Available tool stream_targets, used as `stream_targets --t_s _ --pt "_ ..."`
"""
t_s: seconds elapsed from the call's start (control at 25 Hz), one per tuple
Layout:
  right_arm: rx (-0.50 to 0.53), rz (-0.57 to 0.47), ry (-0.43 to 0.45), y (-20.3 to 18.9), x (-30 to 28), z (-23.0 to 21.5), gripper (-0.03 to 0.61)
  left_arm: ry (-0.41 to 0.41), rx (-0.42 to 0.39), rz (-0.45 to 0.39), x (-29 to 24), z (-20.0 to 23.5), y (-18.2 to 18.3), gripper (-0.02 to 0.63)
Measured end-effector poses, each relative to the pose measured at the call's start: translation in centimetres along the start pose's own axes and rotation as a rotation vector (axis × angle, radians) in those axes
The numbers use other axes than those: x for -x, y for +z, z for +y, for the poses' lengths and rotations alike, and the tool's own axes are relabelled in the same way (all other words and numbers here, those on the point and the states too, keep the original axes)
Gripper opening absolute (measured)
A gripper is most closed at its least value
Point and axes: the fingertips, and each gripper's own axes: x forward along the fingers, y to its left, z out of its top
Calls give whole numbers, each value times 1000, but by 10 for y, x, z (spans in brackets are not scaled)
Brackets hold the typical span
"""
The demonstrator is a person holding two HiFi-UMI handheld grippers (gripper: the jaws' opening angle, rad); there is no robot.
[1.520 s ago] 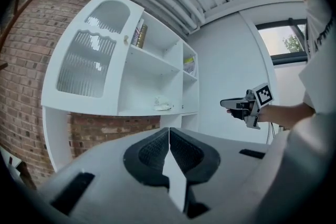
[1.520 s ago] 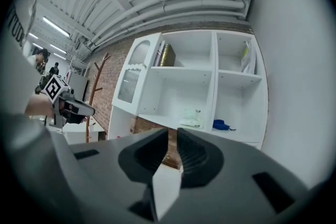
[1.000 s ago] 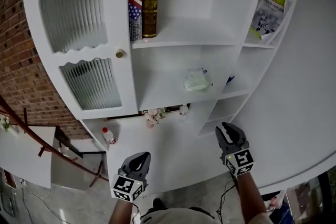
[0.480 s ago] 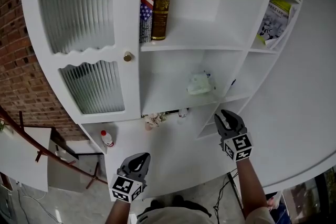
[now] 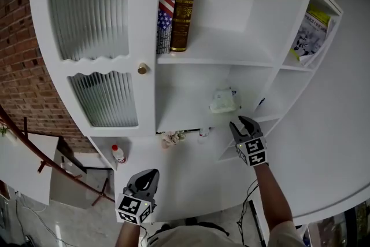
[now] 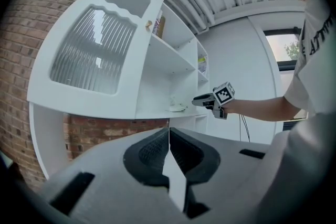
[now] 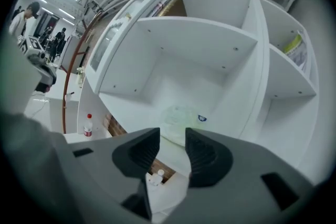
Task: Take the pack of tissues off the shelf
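The pale green pack of tissues point(image 5: 224, 100) lies on the middle shelf point(image 5: 185, 115) of the white cabinet; the right gripper view shows the pack point(image 7: 178, 119) just beyond the jaws. My right gripper point(image 5: 238, 123) is raised to the shelf's front edge, a little below and right of the pack, its jaws opening with nothing between them. My left gripper point(image 5: 148, 175) hangs low at the front left, shut and empty. From the left gripper view I see the pack point(image 6: 177, 107) and the right gripper point(image 6: 201, 100) close beside it.
Two books point(image 5: 178, 6) stand on the upper shelf, a booklet point(image 5: 310, 32) leans in the right compartment. A cabinet door point(image 5: 95, 43) with ribbed glass is at left. A small bottle point(image 5: 118, 153) and small figurines point(image 5: 172, 137) sit on the lower ledge.
My right gripper has risen from the lower ledge to the shelf's front edge near the tissues, and its jaws have spread apart. The left gripper has stayed low.
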Motion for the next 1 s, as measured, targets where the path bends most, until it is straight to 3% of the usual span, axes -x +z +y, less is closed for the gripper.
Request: stream_targets --t_s 0.36,0.6,1.0 --pt "-12 80 8 -6 -57 -14 192 77 14 -4 -3 11 3 26" --pt "-73 218 129 -19 -88 0 233 100 23 -1 -7 16 2 26" --pt "-190 408 221 -42 -113 0 233 119 28 1 -7 20 3 26"
